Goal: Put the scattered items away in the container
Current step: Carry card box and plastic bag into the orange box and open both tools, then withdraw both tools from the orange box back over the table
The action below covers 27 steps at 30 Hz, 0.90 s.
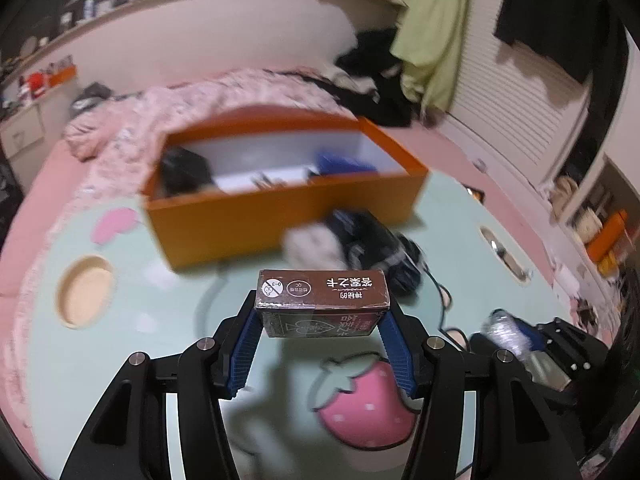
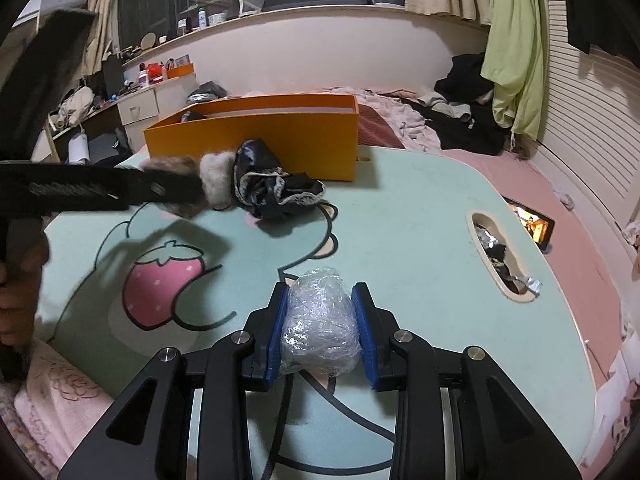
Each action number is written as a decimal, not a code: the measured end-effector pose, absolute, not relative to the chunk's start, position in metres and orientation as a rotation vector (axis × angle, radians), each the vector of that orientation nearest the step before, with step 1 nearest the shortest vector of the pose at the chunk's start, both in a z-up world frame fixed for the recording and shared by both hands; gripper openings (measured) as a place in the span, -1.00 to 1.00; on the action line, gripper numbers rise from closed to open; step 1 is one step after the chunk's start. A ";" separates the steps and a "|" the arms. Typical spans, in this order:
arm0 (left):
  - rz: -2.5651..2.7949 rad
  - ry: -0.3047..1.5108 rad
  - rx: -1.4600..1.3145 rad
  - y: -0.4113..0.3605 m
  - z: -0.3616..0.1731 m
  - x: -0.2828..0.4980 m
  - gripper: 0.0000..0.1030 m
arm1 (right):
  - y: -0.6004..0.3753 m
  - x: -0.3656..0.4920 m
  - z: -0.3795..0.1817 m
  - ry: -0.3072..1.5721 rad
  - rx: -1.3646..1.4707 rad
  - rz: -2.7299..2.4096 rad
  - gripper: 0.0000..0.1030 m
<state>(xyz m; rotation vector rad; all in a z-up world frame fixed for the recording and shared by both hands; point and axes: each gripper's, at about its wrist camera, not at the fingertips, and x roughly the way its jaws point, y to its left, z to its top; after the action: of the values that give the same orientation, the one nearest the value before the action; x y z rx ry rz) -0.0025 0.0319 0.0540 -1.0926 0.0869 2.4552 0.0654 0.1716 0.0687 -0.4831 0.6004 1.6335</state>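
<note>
Left tool [image 1: 322, 312] is clamped on a brown card box [image 1: 322, 298] with printed characters, pads on its two short ends, box held level above the mint cartoon bench [image 1: 168, 320]. Judged: light, stiff, flat-sided – an end grip suits it, and a hard squeeze could dent the card

Right tool [image 2: 320, 332] is clamped on a crinkly clear-plastic bundle [image 2: 320, 320], one pad on each side, held low over the bench; whether it touches the surface cannot be told. Judged: very light, soft, squashy and a bit slippery – grip across the fat middle, where it is now, since the film may slide if pinched at an edge

Orange open-top box [image 1: 280, 216] – the container – sits at the far side of the bench, beside the bed [image 2: 500, 168]. Inside it, in the left wrist view: one dark item at left, one white flat item in the middle, one blue item at right; blurred, so no finer names

Loose on the bench, just in front of the container: one black lace-trimmed fabric piece [image 2: 276, 184] and one white fluffy item [image 2: 216, 184] touching it. A brownish fuzzy patch beside the white one may be part of it or separate – cannot tell

Count: two held items, two or three loose, three in the container, one container
</note>
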 end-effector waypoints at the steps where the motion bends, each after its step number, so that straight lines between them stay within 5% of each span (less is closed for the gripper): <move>1: 2.471 0.078 -1.087 0.025 0.061 -0.007 0.09 | 0.173 0.066 0.075 0.594 -0.475 1.638 -0.36; 10: 2.592 0.019 -1.066 0.020 0.102 -0.090 0.09 | 0.261 0.052 0.159 0.568 -0.376 1.697 -0.36; 14: 2.623 0.026 -1.097 0.025 0.094 -0.120 0.09 | 0.319 0.040 0.160 0.586 -0.406 1.665 -0.36; 16: 2.643 0.041 -1.125 0.028 0.082 -0.130 0.25 | 0.345 0.041 0.151 0.652 -0.403 1.650 -0.35; 19: 2.633 -0.006 -1.200 0.024 0.070 -0.135 0.39 | 0.370 0.045 0.133 0.766 -0.421 1.645 0.15; 22: 2.601 -0.070 -1.158 0.014 0.072 -0.119 0.62 | 0.359 0.055 0.129 0.782 -0.352 1.632 0.21; 24: 2.611 -0.088 -1.124 0.008 0.076 -0.104 0.71 | 0.339 0.060 0.133 0.745 -0.298 1.630 0.53; 27: 2.618 -0.082 -1.112 0.001 0.079 -0.080 0.81 | 0.307 0.063 0.142 0.697 -0.256 1.634 0.58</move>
<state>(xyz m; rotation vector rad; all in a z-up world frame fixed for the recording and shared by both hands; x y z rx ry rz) -0.0803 0.0014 0.0786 -1.1123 -0.0822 2.6182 0.0629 0.3074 0.1419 -0.2558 0.6973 1.6341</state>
